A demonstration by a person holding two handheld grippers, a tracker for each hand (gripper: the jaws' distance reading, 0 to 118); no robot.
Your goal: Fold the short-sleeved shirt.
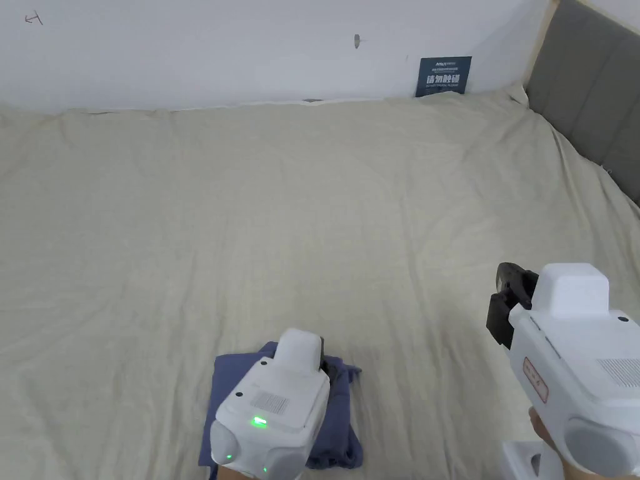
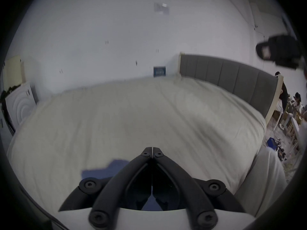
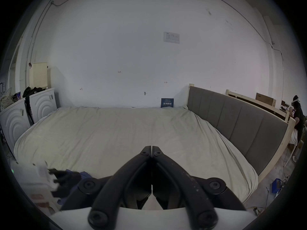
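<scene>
1. Head view: blue shirt (image 1: 228, 375), folded small, on the bed (image 1: 312, 206) near its front edge.
2. Left gripper (image 2: 152, 150): jaws together, empty, above the shirt.
3. Right gripper (image 3: 152, 149): jaws together, empty, well right of the shirt.

Blue sign (image 1: 444, 76), upper right of frame, leaning on wall at bed's far edge: white lettering, too small to read. Red-edged label (image 1: 535, 379) on right gripper body, lower right: illegible. No other text.
</scene>
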